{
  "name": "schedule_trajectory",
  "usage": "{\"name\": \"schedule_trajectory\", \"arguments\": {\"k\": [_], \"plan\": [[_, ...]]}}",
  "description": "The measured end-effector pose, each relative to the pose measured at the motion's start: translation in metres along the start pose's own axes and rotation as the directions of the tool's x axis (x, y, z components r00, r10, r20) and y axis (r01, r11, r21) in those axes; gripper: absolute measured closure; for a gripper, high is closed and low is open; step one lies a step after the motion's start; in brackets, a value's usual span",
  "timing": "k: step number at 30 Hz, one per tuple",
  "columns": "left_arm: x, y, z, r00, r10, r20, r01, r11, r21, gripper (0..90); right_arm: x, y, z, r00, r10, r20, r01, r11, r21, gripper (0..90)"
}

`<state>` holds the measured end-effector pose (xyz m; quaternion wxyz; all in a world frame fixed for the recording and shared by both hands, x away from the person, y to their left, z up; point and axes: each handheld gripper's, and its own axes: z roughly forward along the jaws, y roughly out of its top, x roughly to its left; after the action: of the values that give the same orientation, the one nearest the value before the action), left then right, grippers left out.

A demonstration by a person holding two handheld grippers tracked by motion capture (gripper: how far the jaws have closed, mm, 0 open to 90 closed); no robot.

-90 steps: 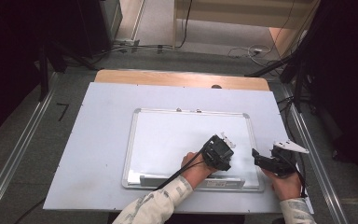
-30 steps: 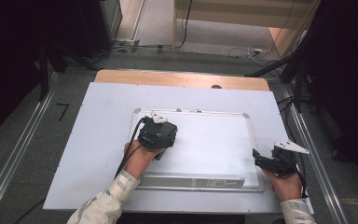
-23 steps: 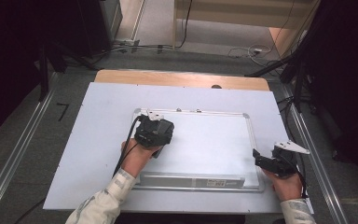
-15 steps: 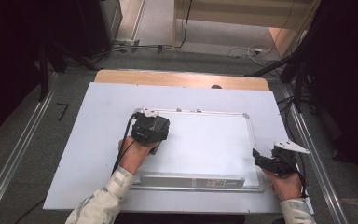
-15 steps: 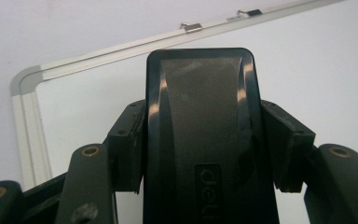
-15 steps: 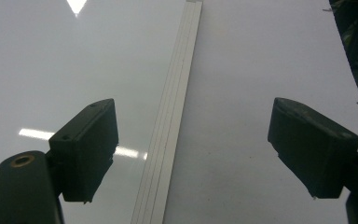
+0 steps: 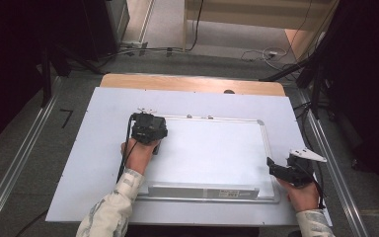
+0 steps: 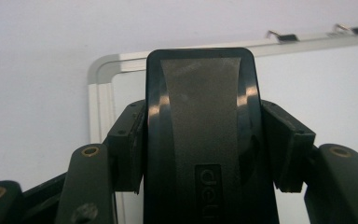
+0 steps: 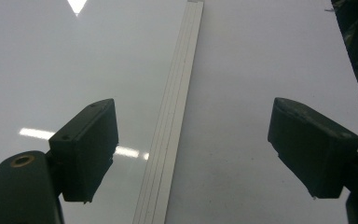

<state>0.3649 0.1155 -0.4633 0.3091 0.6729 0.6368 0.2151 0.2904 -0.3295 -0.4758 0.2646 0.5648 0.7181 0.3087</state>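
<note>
Left hand-held gripper [image 7: 150, 129] is clamped on a black eraser [image 8: 200, 135] — its two pads press the eraser's sides, and the grey felt face points away from the camera on it. Just beyond the eraser lies the rounded corner of the whiteboard [image 8: 103, 70], with two binder clips [image 8: 279, 35] on the frame further along. Right hand-held gripper [image 9: 193, 149] stands wide open and empty, straddling the whiteboard's side frame on the bench [image 7: 103, 163].
</note>
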Motion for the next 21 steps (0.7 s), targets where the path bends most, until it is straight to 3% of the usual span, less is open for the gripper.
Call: {"name": "schedule_trajectory", "arguments": {"k": [6, 13, 18, 21], "plan": [[-0.001, 0.01, 0.011, 0.9986, -0.017, -0.05, 0.018, 0.9998, 0.009, 40.5, 0.0, 0.0, 0.0, 1.0, 0.002, -0.002, -0.002, 1.0, -0.001, 14.7], [0.001, 0.011, 0.025, 0.9966, -0.044, -0.07, 0.047, 0.9983, 0.035, 40.5, -0.001, 0.0, 0.0, 1.0, 0.007, -0.004, -0.007, 1.0, -0.001, 14.7], [0.0, 0.008, 0.034, 0.9954, -0.026, -0.092, 0.032, 0.9977, 0.06, 40.3, -0.001, 0.0, 0.0, 1.0, 0.008, -0.005, -0.008, 1.0, -0.002, 14.7], [-0.003, 0.007, 0.034, 0.995, 0.003, -0.1, 0.003, 0.9984, 0.056, 40.1, -0.001, 0.0, -0.001, 0.9999, 0.009, -0.004, -0.009, 1.0, -0.002, 14.7]]}}
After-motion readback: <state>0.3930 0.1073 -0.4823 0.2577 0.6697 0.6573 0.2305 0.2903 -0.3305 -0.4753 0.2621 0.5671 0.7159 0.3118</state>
